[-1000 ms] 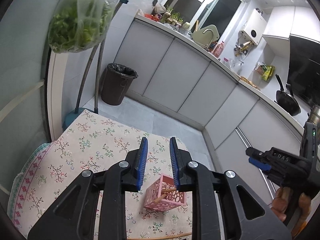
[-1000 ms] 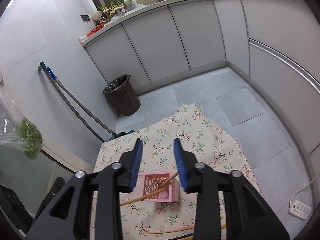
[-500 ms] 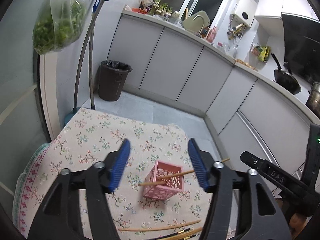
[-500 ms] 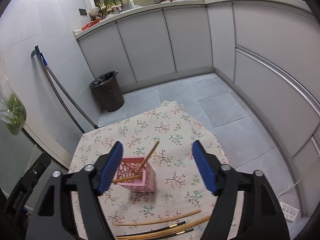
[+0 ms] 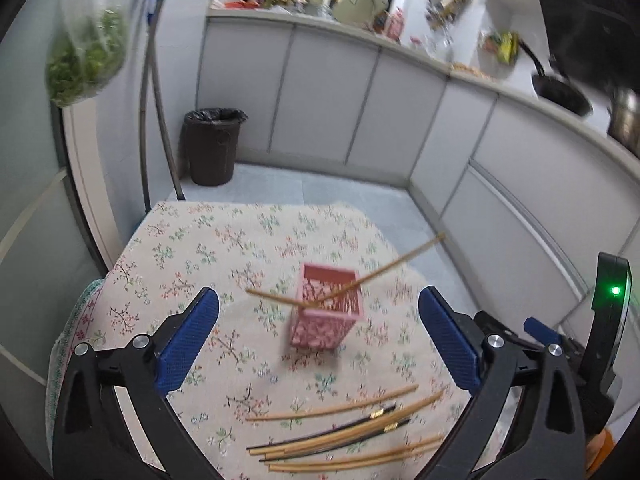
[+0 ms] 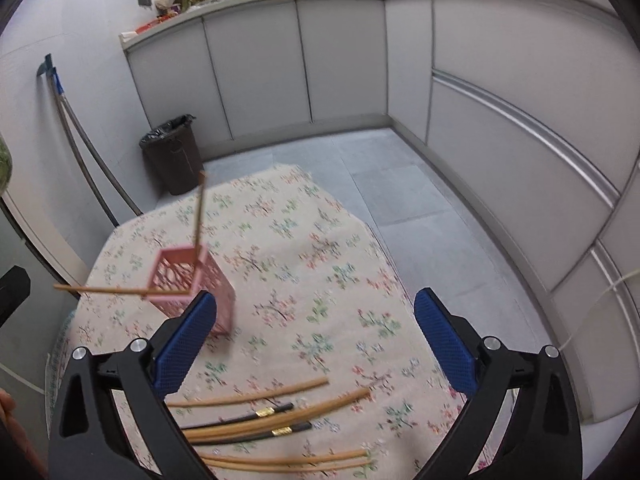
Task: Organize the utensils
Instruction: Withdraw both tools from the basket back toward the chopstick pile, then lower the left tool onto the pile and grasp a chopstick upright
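A pink lattice holder (image 5: 326, 312) (image 6: 188, 284) stands on the floral tablecloth (image 5: 192, 248) with two wooden chopsticks (image 5: 360, 280) (image 6: 198, 212) leaning out of it. Several wooden and black chopsticks (image 5: 344, 432) (image 6: 264, 420) lie loose on the cloth near the front edge. My left gripper (image 5: 318, 340) hangs above the table with its jaws opening wide and nothing between them; the holder shows beyond the gap. My right gripper (image 6: 316, 344) is likewise opening wide, empty, over the cloth to the right of the holder, above the loose chopsticks.
A dark bin (image 5: 212, 144) (image 6: 172, 154) and a mop handle (image 5: 154, 92) stand against the wall beyond the table. Grey cabinets (image 6: 344, 60) run around the room. A bag of greens (image 5: 86, 56) hangs at upper left. The right gripper's body (image 5: 600, 344) shows at the left view's right edge.
Both grippers' jaws spread from nearly closed to wide apart. The two chopsticks they were near now rest in the pink holder. Both views dropped lower, bringing the loose chopsticks into sight.
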{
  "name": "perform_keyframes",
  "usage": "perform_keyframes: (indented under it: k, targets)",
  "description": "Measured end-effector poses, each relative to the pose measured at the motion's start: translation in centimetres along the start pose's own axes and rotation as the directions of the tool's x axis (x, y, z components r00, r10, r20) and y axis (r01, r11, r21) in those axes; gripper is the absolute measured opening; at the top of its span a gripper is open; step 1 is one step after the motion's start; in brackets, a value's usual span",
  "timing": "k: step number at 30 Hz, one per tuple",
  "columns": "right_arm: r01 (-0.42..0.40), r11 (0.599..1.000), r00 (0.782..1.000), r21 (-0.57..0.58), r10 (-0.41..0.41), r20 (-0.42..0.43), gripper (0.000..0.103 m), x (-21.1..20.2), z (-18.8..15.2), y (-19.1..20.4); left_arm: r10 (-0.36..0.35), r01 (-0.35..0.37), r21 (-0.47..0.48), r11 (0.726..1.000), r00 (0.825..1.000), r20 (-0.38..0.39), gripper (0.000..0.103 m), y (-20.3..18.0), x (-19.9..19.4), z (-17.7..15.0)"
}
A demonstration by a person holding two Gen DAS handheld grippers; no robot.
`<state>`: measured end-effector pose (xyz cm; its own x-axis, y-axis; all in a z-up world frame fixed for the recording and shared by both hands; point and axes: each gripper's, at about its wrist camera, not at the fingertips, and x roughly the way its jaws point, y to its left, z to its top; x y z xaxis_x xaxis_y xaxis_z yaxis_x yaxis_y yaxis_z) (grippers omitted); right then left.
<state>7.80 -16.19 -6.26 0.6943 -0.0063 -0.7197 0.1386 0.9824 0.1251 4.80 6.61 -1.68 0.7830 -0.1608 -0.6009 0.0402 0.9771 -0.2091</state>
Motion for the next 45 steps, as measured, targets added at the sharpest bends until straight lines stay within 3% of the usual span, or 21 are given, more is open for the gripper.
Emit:
perform_keyframes:
  k: [7,15,21,23,26,28,32,38,42,45]
  targets:
    - [0.071,0.996,0.996,0.061,-0.068,-0.05,0.096,0.0,-3.0,-4.5,-0.05,0.061,0.091,0.994,0.992,-0.112,0.096,-2.4,2.0,-1.9]
    - [0.192,0.959,0.969,0.21,-0.152,-0.195,0.096,0.8,-7.0,-11.0,-0.082,0.152,0.237,0.959,0.955,-0.284,0.096,-6.6,5.8,-5.5]
    - [0.182,0.937,0.971,0.298,-0.122,-0.208,0.096,0.4,-7.5,-13.3,-0.047,0.163,0.278,0.947,0.923,-0.381,0.096,-8.2,9.2,-7.9]
    - [0.179,0.932,0.968,0.316,-0.11,-0.224,0.096,0.6,-7.7,-13.5,-0.039,0.179,0.297,0.938,0.905,-0.423,0.096,-8.8,10.4,-8.9]
    - [0.149,0.918,0.965,0.367,-0.054,-0.258,0.096,1.2,-8.0,-14.0,-0.019,0.206,0.34,0.917,0.877,-0.479,0.096,-9.9,12.2,-10.2]
    - [0.128,0.907,0.962,0.402,-0.014,-0.272,0.096,1.5,-8.1,-14.3,-0.01,0.22,0.366,0.904,0.868,-0.496,0.096,-10.6,13.2,-10.6]
    - [0.135,0.888,0.961,0.44,-0.009,-0.276,0.096,1.5,-8.3,-14.9,-0.025,0.277,0.389,0.879,0.839,-0.543,0.096,-11.9,14.9,-10.5]
    - [0.129,0.867,0.96,0.482,0.012,-0.279,0.096,1.7,-8.2,-15.5,0.107,0.297,0.544,0.785,0.8,-0.591,0.096,-14.9,18.4,-11.5]
    - [0.12,0.86,0.964,0.496,0.019,-0.265,0.096,1.5,-8.1,-15.7,0.207,0.306,0.628,0.715,0.766,-0.609,0.079,-15.9,20.5,-13.3]
    - [0.109,0.849,0.96,0.517,0.046,-0.278,0.096,1.8,-8.2,-16.1,0.18,0.347,0.61,0.713,0.749,-0.637,0.07,-16.4,20.7,-13.4]
